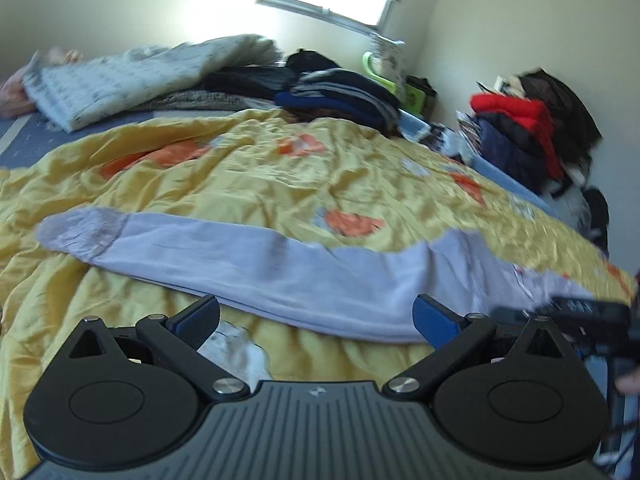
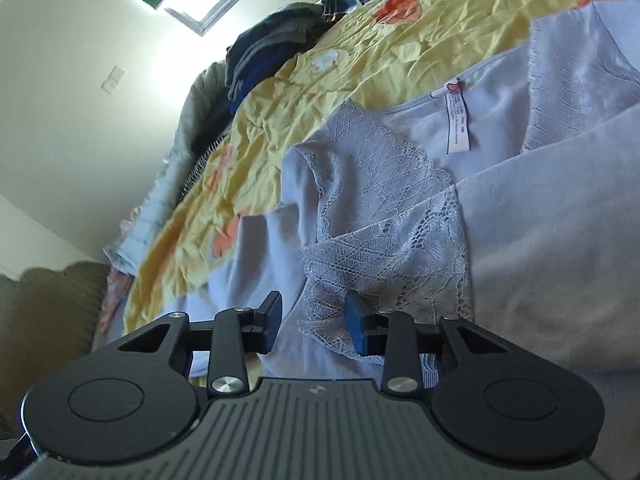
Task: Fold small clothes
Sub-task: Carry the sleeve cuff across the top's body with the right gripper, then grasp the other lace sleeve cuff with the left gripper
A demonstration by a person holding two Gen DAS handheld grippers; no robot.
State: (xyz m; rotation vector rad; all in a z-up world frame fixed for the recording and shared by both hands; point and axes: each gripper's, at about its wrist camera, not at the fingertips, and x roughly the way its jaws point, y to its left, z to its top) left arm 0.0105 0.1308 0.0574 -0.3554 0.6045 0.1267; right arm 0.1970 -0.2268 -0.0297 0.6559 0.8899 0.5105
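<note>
— What did each view show?
— My right gripper [image 2: 314, 326], spread, showed the top's [image 2: 400, 208] lace and label [image 2: 458, 120]; my left gripper [image 1: 318, 320], spread, showed its sleeve [image 1: 224, 252] stretched leftward across the bed [image 1: 240, 172].

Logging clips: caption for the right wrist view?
Open right claw poised at the lace trim of a pale lilac top spread on a yellow floral quilt.
</note>
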